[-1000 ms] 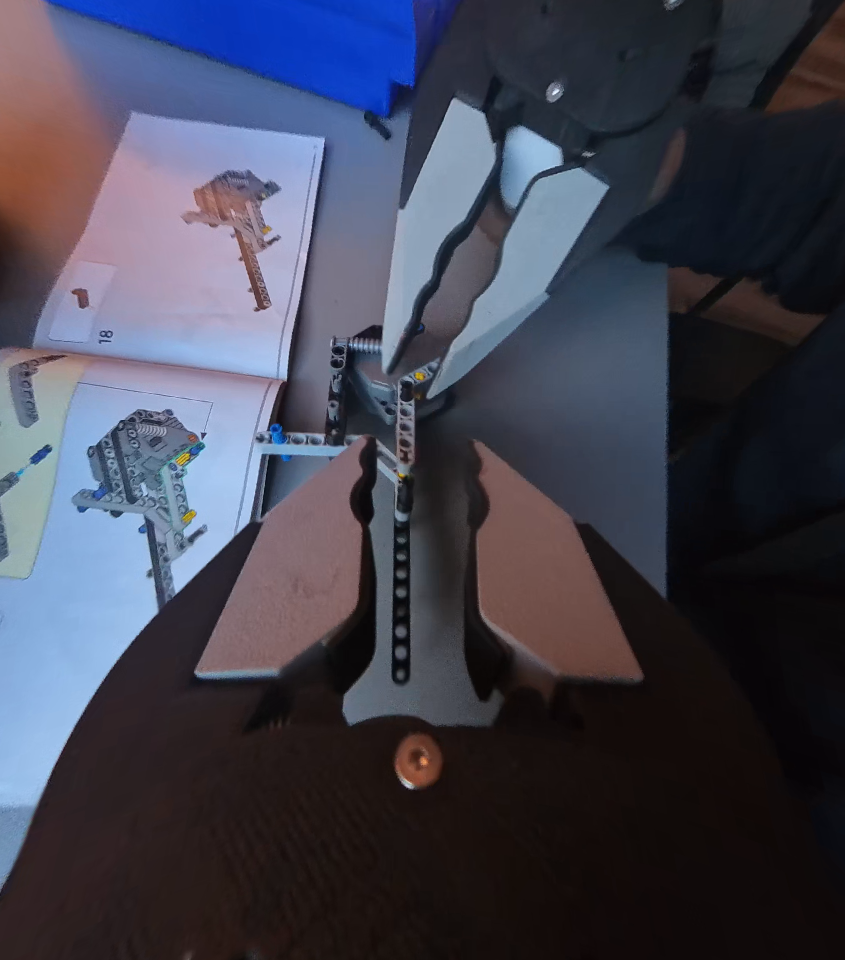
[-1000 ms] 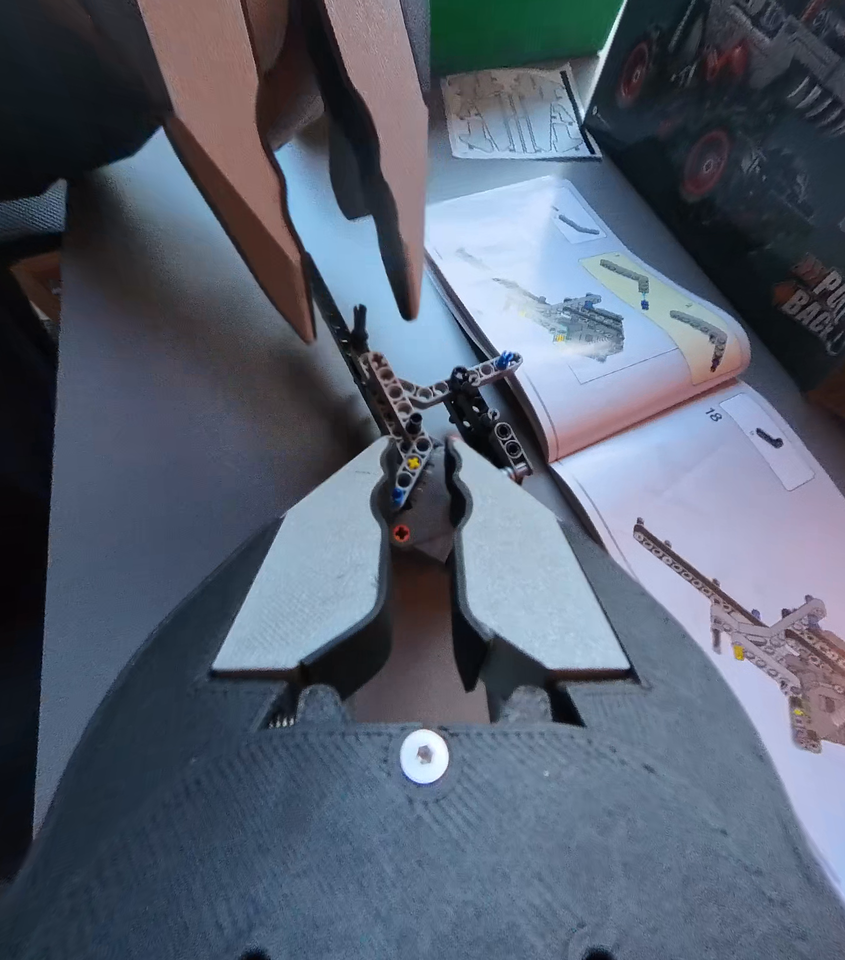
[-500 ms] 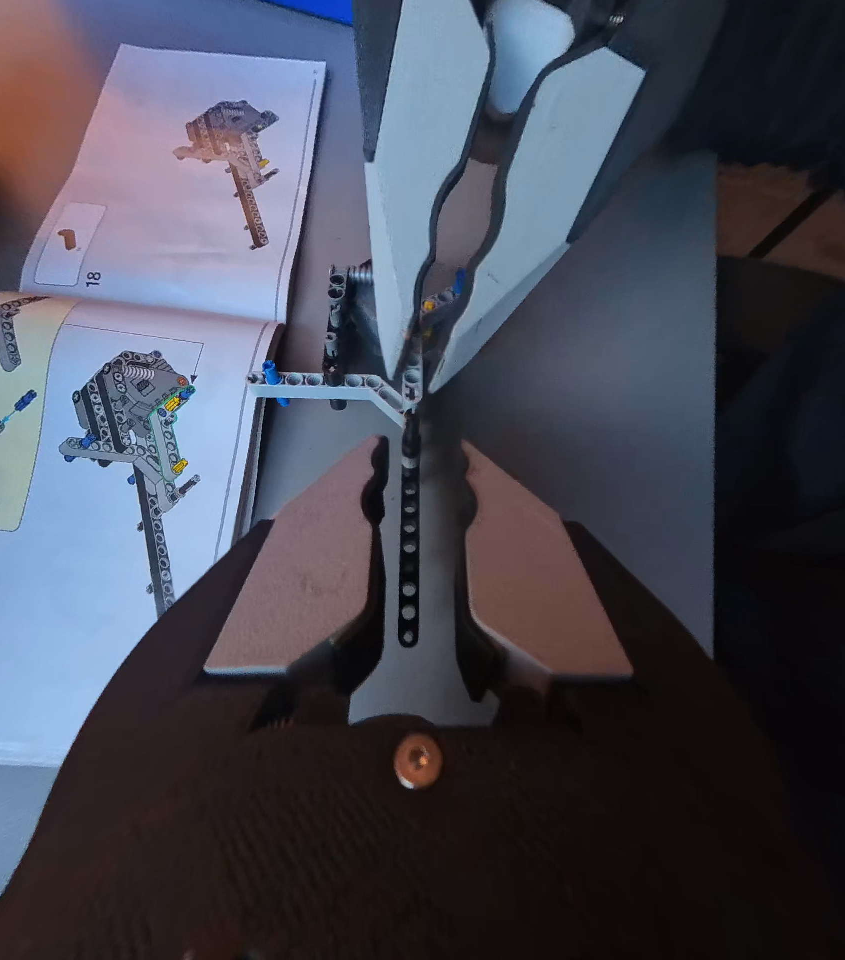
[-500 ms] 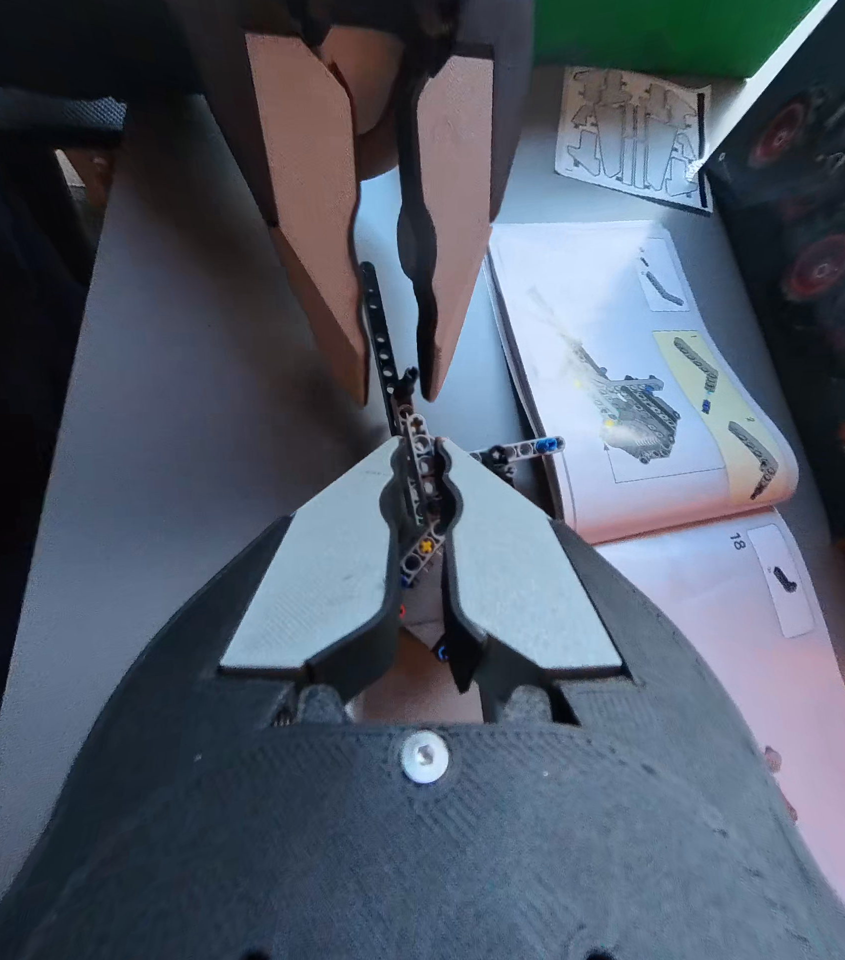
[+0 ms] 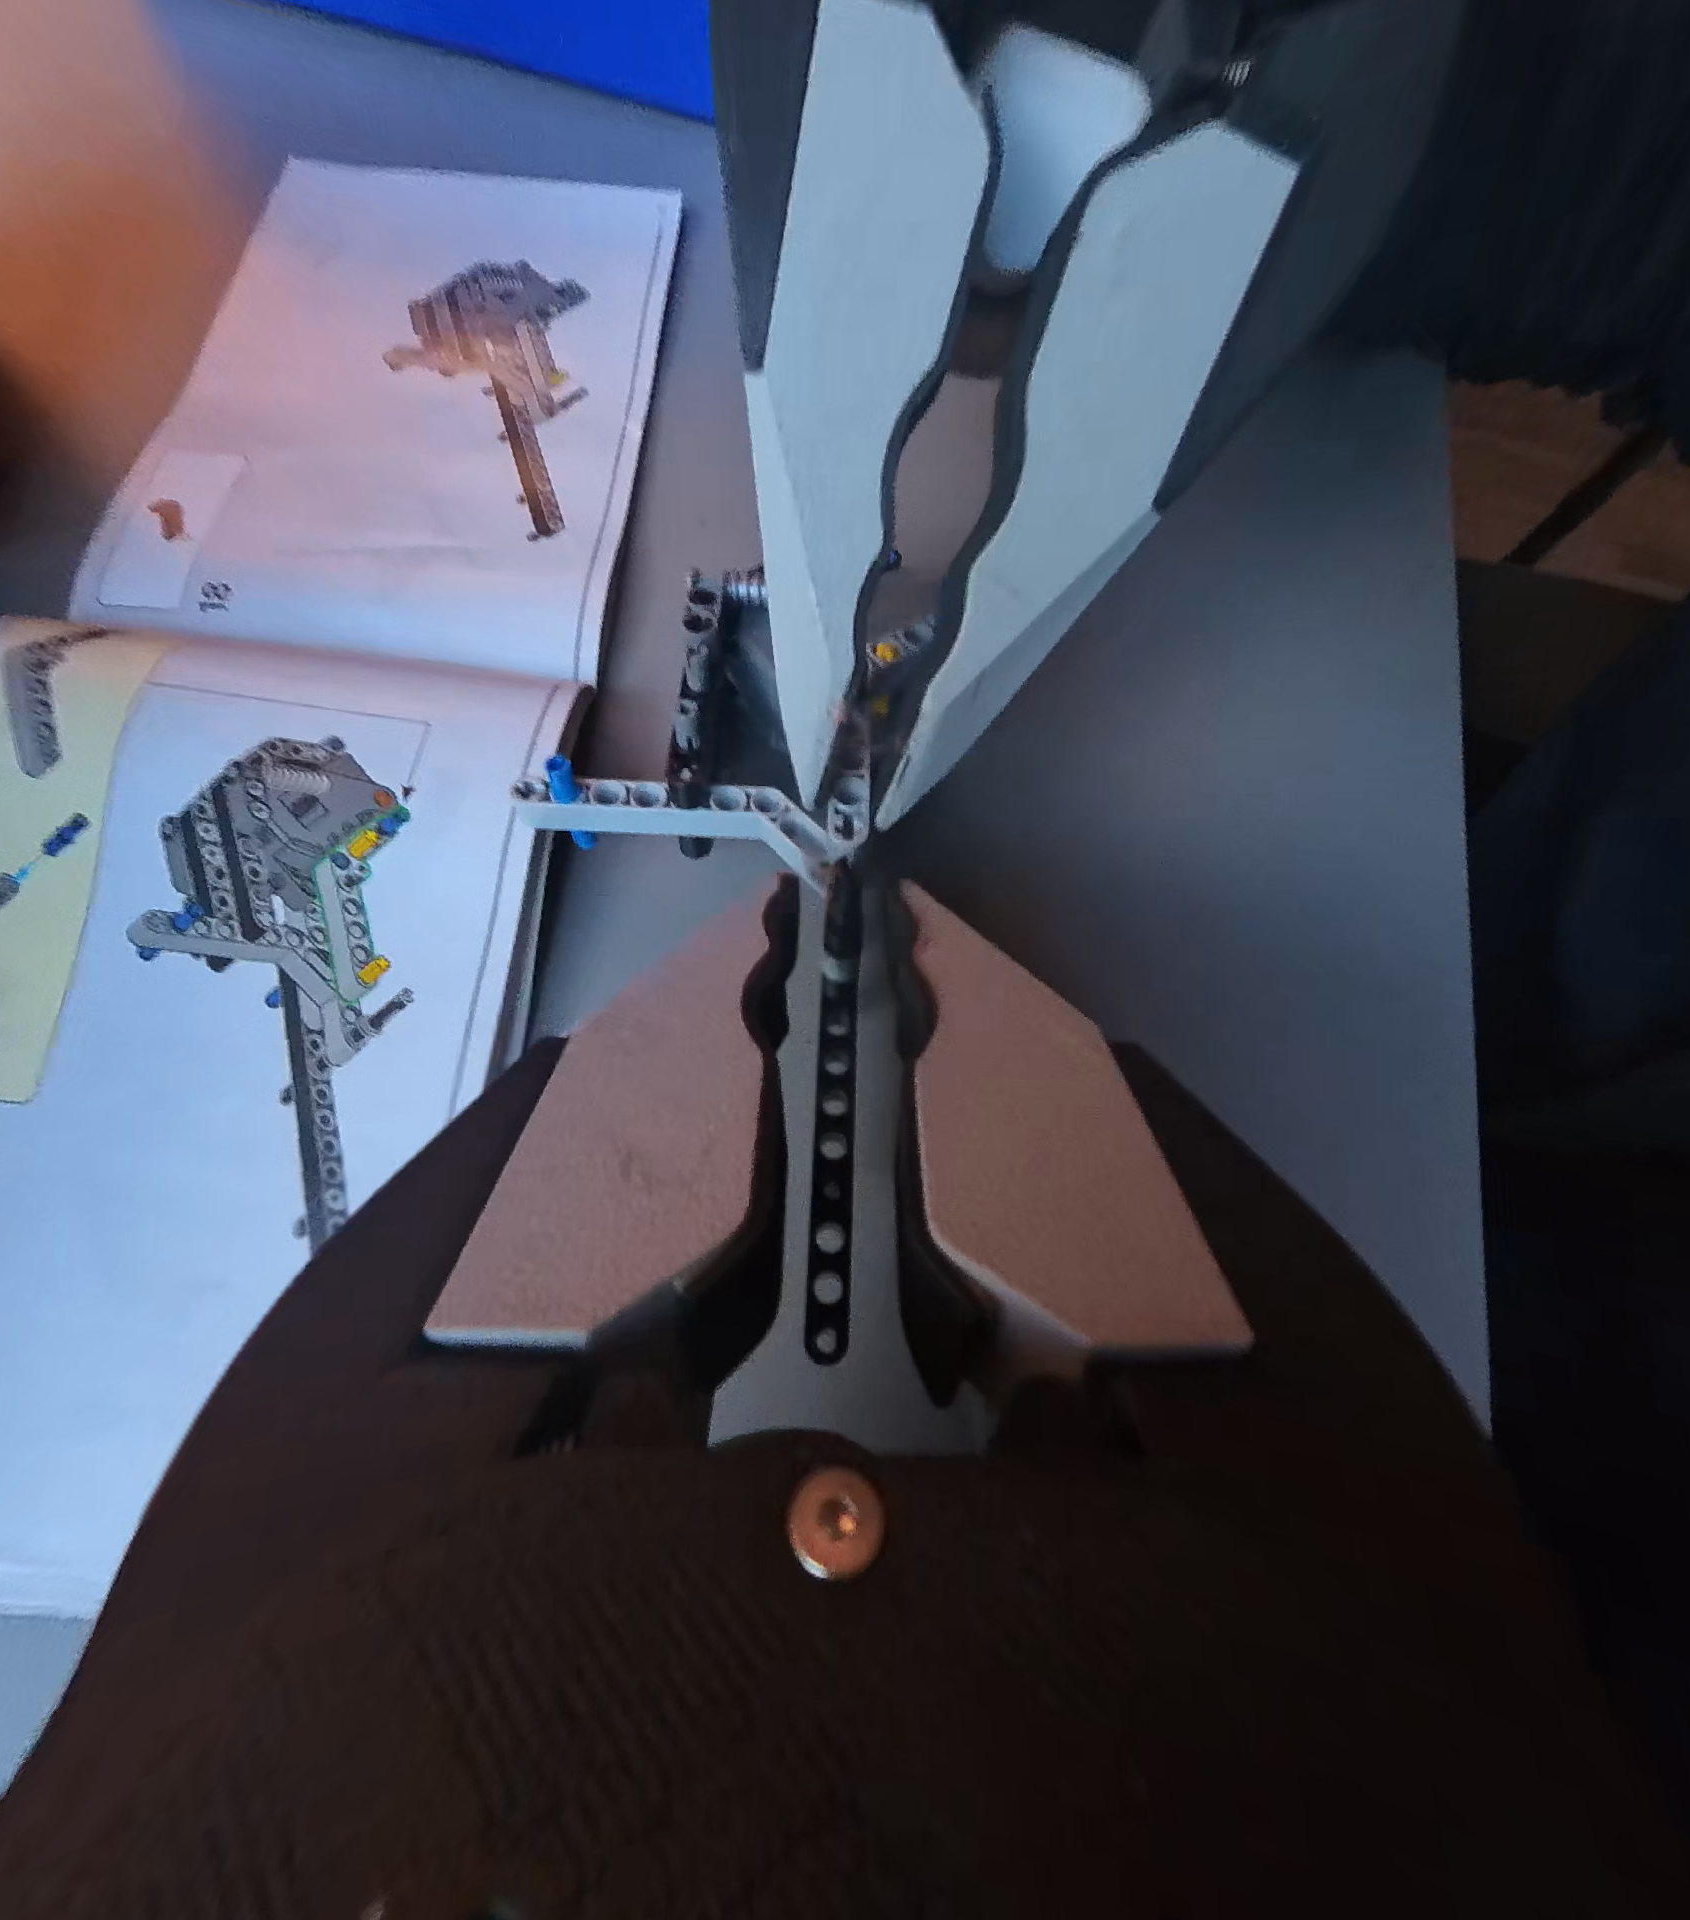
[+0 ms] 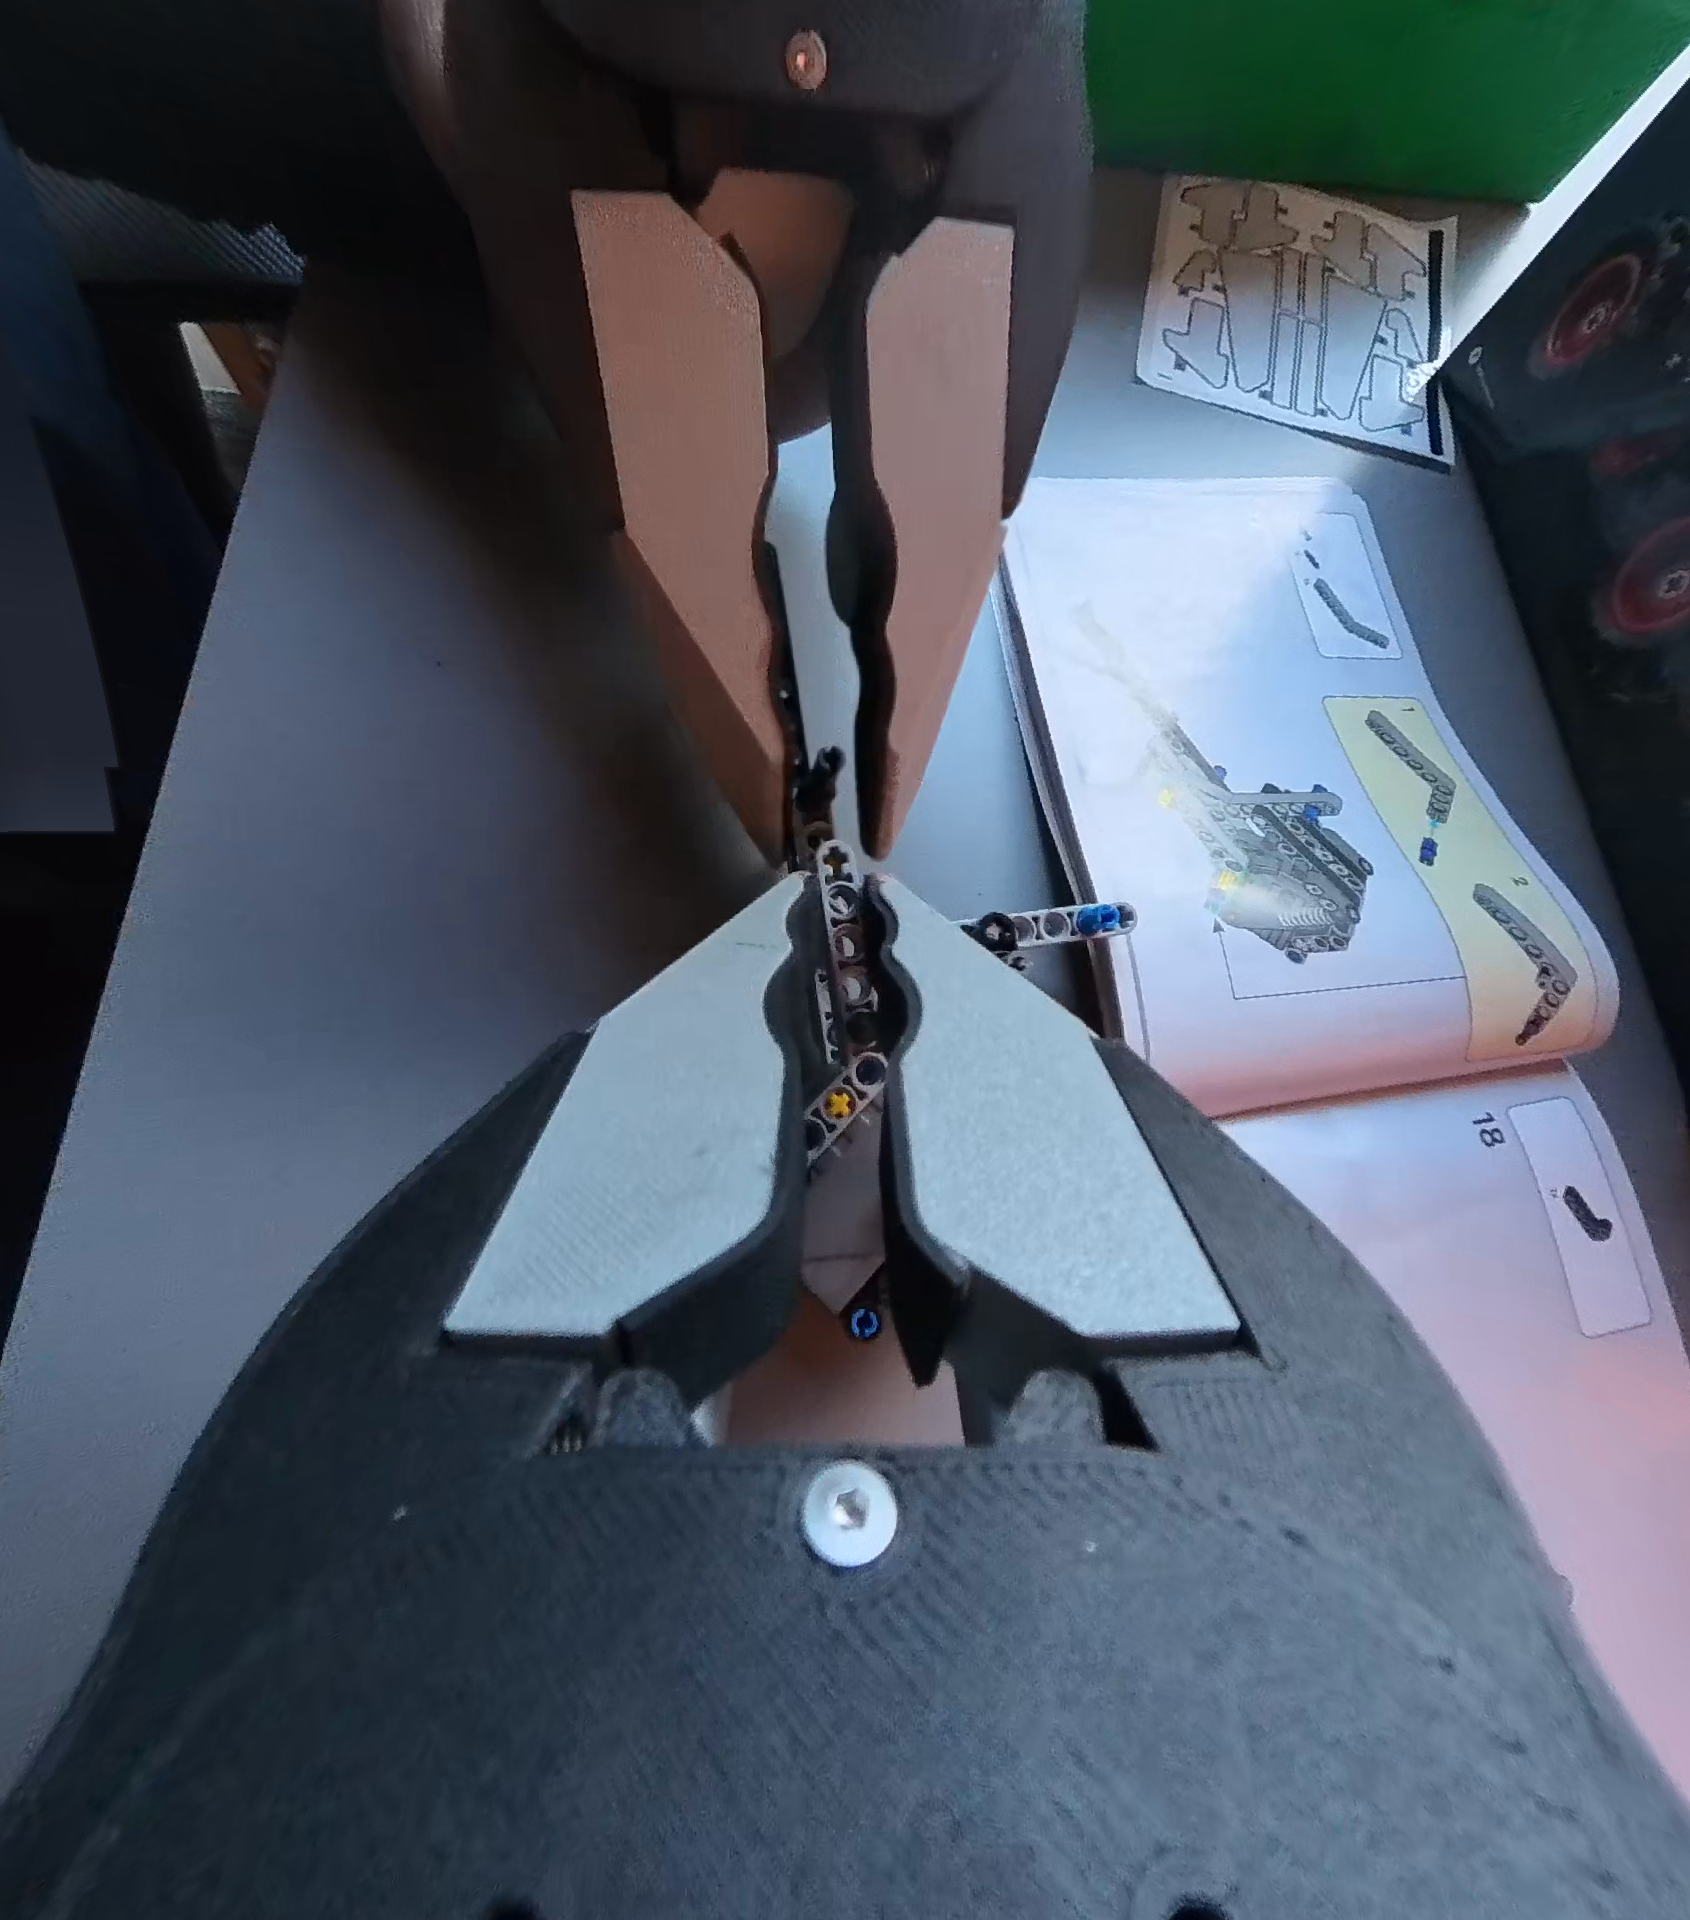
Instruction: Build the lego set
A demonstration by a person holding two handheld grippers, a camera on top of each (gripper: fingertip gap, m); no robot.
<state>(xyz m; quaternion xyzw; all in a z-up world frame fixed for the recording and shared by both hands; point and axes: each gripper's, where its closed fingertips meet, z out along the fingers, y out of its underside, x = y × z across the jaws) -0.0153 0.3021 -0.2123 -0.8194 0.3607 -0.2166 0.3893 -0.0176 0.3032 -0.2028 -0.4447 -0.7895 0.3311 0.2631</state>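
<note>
The part-built lego model [image 5: 675,805] is grey and black, with a light grey angled beam and blue pins, and is at the table's middle. Its long black beam [image 5: 830,1143] runs toward me between the brown fingers of my left gripper [image 5: 841,883]. That gripper is narrowly open, with table showing on both sides of the beam. My right gripper [image 6: 836,883] has grey fingers and is shut on the model's grey beams [image 6: 846,966]. The two grippers meet tip to tip, as the left wrist view shows of the right gripper [image 5: 851,810] and the right wrist view of the left gripper [image 6: 825,831].
An open instruction booklet [image 5: 197,935] lies beside the model and also shows in the right wrist view [image 6: 1288,831]. A dark set box [image 6: 1651,520], a sticker sheet [image 6: 1288,312] and a green box [image 6: 1340,83] are beyond it. The grey table's edge [image 5: 1454,727] is close by. Left and right tips are no more than a few centimetres apart.
My right gripper slid further along the model and closed on its grey beams. My left gripper's fingers narrowed around the black beam. The two grippers came tip to tip.
</note>
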